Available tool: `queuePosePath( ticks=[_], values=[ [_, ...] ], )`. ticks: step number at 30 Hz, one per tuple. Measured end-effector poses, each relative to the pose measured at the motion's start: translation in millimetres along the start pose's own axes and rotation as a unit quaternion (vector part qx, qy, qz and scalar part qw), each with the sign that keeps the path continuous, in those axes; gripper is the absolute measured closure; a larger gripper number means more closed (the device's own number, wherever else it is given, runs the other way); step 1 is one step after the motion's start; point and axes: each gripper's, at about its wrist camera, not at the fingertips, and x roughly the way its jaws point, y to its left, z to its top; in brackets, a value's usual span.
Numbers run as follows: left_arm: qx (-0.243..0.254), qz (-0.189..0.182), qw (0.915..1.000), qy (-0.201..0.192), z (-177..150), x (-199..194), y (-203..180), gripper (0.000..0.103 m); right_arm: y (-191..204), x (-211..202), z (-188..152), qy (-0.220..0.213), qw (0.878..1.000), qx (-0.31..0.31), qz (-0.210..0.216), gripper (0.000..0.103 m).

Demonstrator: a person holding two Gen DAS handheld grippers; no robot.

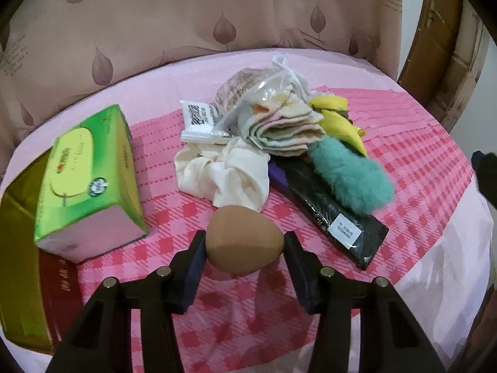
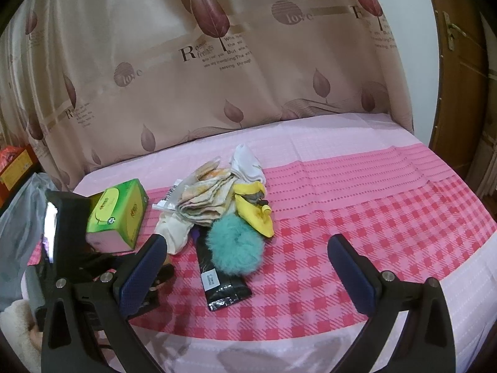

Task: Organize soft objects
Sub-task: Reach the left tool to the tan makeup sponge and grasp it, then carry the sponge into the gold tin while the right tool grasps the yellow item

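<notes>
Curtain printed "love", tissue box lettering unreadable

Black hand-held gripper, navy pads, silver screws.

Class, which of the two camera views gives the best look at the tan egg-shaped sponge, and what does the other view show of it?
The left wrist view: the tan egg-shaped sponge sits whole and close between the left gripper jaws. In the right wrist view it is almost entirely hidden behind the right gripper's near finger; at most a sliver shows.
</notes>
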Motion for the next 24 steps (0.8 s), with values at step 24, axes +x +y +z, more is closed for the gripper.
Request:
queuePosePath(
  ticks=[24],
  values=[
    [-0.074,0.081,0.9931,-0.041,-17,-83,102,0.053,16,10,-6,0.001,0.998,-0.057,-0.029,0.006]
  ],
)
